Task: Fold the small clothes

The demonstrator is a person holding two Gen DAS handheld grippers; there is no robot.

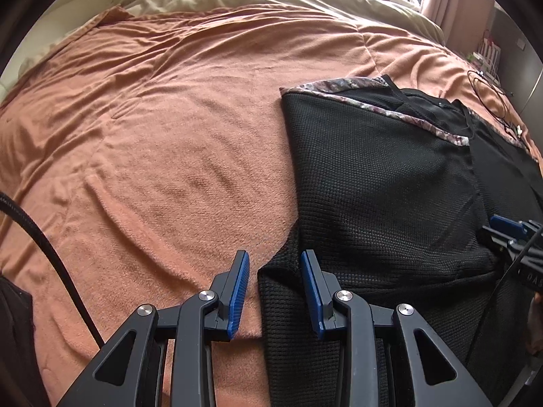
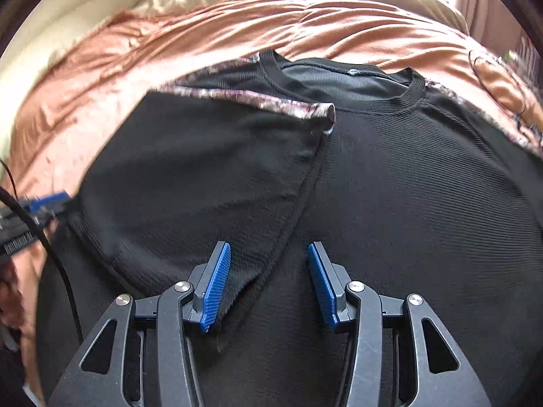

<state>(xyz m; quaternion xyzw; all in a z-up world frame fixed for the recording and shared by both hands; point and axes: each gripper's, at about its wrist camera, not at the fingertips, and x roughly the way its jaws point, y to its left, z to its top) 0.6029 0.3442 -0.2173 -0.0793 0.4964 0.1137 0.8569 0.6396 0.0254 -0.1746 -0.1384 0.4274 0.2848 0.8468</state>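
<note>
An orange blanket (image 1: pixel 152 142) covers the bed. The black shirt (image 2: pixel 407 186) lies flat on it, one side folded inward, collar toward twelve o'clock. The left gripper (image 1: pixel 275 288) hovers released at the shirt's edge. The right gripper (image 2: pixel 269 281) hovers released over the fold.

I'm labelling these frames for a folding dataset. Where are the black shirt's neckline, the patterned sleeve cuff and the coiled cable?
neckline (image 2: pixel 412 96), right wrist view, on the ribbed collar band.
patterned sleeve cuff (image 2: pixel 271 101), right wrist view, on the printed band of the folded-in sleeve.
coiled cable (image 1: pixel 488 84), left wrist view, on the loop lying on the orange blanket.
</note>
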